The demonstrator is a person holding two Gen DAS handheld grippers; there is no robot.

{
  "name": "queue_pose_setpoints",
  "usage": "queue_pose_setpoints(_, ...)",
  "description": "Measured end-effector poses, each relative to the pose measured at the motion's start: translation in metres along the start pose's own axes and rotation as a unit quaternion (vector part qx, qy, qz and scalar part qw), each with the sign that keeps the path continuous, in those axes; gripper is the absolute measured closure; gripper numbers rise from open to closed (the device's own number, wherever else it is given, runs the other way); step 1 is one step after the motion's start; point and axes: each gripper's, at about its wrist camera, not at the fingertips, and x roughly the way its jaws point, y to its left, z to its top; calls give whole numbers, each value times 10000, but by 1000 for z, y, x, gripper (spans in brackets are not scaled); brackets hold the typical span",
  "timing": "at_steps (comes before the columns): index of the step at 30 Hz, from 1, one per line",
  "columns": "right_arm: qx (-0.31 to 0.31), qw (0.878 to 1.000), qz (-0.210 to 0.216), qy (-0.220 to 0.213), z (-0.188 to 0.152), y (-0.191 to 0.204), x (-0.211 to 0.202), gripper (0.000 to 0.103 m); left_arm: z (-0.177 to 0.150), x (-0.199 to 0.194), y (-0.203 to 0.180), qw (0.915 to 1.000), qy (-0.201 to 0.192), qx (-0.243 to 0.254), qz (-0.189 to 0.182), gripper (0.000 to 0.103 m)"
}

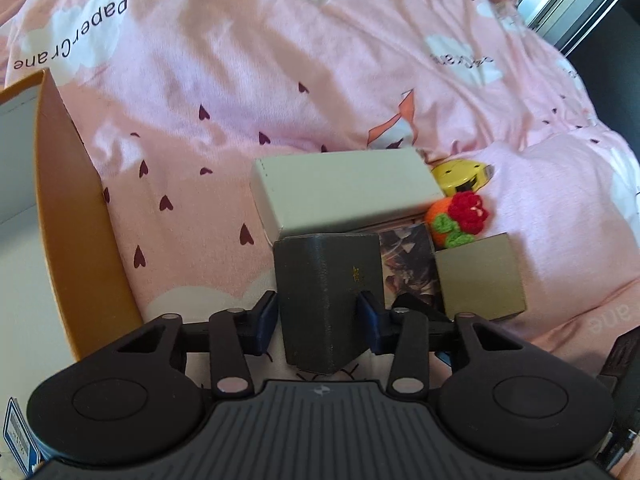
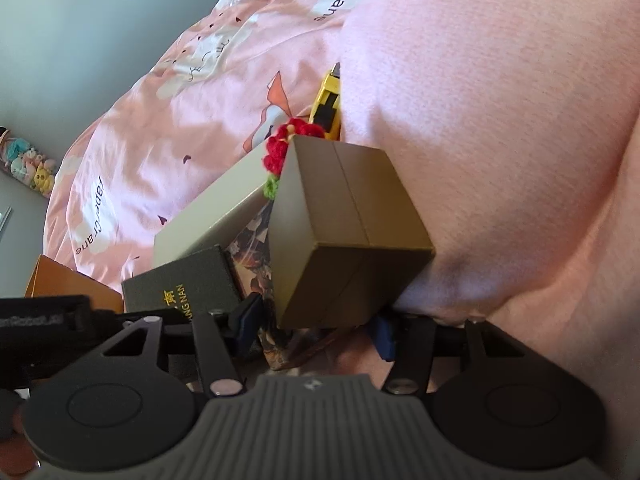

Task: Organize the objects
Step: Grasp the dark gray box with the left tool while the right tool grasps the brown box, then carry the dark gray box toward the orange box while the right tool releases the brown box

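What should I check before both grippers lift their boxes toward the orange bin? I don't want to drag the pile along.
1. Left gripper pads on both sides of dark box: ok.
2. Right gripper closed on tan box: ok.
3. White box clear of dark box: cannot tell.
4. Crochet flower clear of tan box: not ok, touching.
5. Orange bin open at left: ok.

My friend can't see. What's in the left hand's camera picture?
The left gripper pinches a small dark box on a pink bedsheet. Behind it lie a white box, a brown box and a knitted flower.
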Motion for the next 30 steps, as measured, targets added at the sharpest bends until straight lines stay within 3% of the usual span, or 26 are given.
queue_pose_setpoints(3,-29,10000,-41,-67,-2,2,-5,57,-1,-7,-7,9998,-103,140,14,58)
queue_pose_setpoints(10,-667,9969,-302,-280,-14,23,-23,58,-2,-25,-17,9986,-293,438,-1,61)
queue_pose_setpoints(17,-1217,9904,-465,-469,-29,43,-50,60,-10,-63,-7,9971,-602,396,-234,62)
queue_pose_setpoints(18,-1280,9899,-460,-407,-30,45,-53,103,-12,-70,-5,9968,-656,362,-278,62)
queue_pose_setpoints(27,-1640,9835,-451,-622,-37,65,-75,103,-30,-137,34,9903,-1222,-143,-643,62)
queue_pose_setpoints(30,-1823,9790,-701,-578,-31,67,-69,93,-35,-155,53,9875,-1412,-344,-618,62)
